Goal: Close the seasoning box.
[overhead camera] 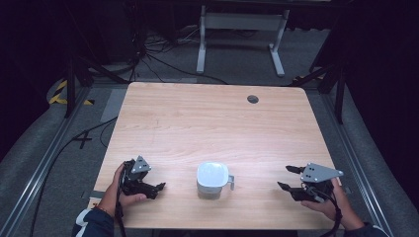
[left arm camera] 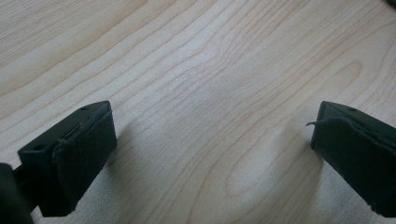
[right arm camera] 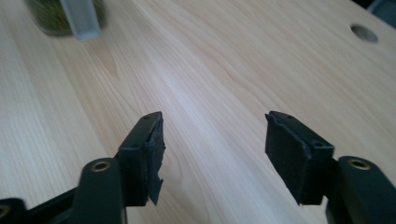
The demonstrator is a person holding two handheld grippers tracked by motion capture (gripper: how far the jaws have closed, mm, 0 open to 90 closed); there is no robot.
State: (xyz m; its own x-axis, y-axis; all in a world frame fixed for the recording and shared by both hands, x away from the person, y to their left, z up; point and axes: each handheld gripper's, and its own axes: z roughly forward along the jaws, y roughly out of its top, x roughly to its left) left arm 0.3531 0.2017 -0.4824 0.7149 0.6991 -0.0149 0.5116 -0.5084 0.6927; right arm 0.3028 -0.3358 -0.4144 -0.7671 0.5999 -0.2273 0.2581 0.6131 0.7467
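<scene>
A small container with a white lid stands near the table's front edge, midway between my two grippers. It has a grey clasp on its right side. My left gripper rests low on the wood to its left, and its jaws stand wide apart over bare tabletop. To the right, my right gripper points left toward the container, open with nothing between its pads. The right gripper view catches the container far off at the top left, with greenish contents and the grey clasp.
The wooden table has a round cable hole near its back right, also seen as the hole ahead of the right gripper. A white frame and loose cables lie on the floor beyond the table.
</scene>
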